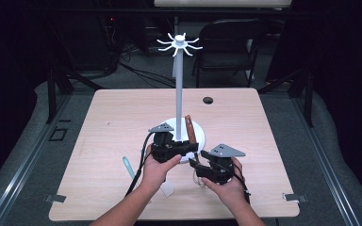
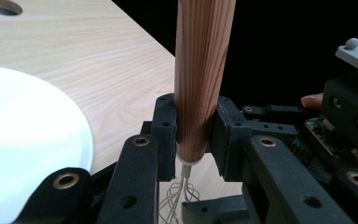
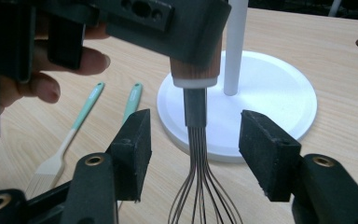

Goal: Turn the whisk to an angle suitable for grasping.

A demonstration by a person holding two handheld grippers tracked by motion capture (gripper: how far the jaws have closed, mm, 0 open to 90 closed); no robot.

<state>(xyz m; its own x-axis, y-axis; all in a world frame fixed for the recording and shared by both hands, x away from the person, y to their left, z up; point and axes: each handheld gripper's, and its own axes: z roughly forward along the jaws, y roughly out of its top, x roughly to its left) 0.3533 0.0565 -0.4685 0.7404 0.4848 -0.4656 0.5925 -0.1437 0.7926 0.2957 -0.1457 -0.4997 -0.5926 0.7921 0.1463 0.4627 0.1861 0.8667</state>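
High view first: the left tool is clamped on the wooden handle of a whisk, handle pointing up, just in front of the white stand whose round base sits near the middle of the surface. The whisk's wire end is lost here behind the tools and hands. The right tool sits just beside it, toward the near edge; from this height its jaw gap is hard to read. A mint-handled utensil lies near the near edge, partly covered by the left forearm.

Left gripper view now: both jaws press flat against the wooden handle, low down, close to its white collar. The handle's top is cut off by the frame. Below the jaws only a small tangle of wires peeks out. The white base curves in at one side, and the right tool's body looms at the other, with a fingertip just visible.

Right gripper view: here the wires show plainly, fanning downward from a metal neck under the collar. The right tool stands released, jaws wide on either side of the wires, touching none. The left tool's body hides the wooden handle above. Two mint-handled utensils lie beyond on the surface, one ending in pale bristles, both partly hidden by the jaw.
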